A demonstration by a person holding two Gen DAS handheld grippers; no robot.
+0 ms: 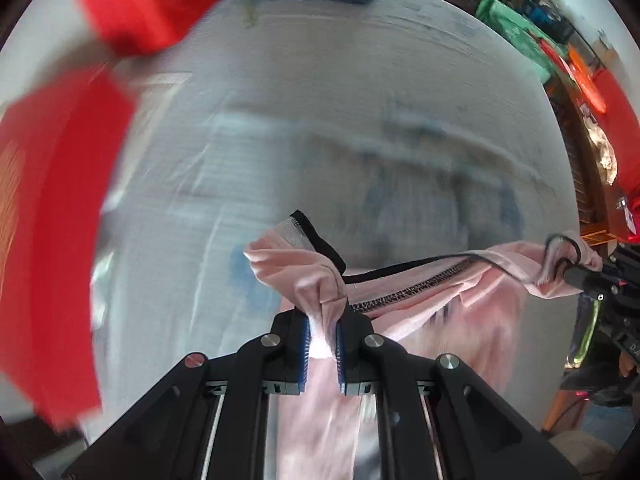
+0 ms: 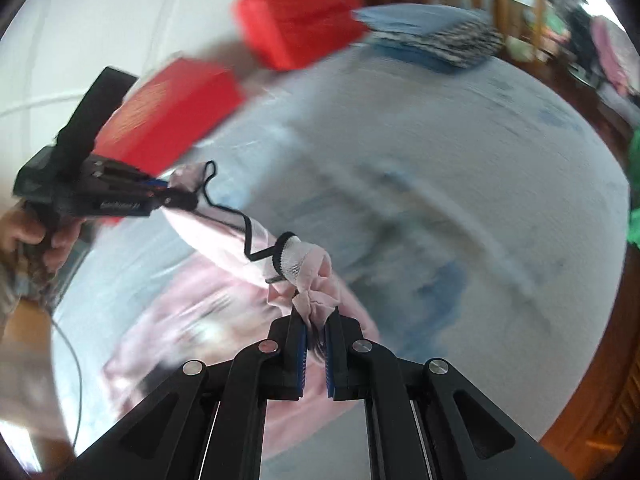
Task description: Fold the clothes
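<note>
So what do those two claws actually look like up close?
Both are matte black, angular linkages with round silver bolts. The left claw and right claw have blue ribbed pads inside the fingers. From the side, a black pistol-style handle, white lettering too blurred to read, and a thin trailing cable.

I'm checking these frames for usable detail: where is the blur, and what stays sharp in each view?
Left wrist view: the red boxes and grey table surface are smeared by motion, while the left hand-held gripper and the pink garment it pinches are crisp. Right wrist view: likewise, background streaked, right hand-held gripper sharp, fisheye bending the table edge.
</note>
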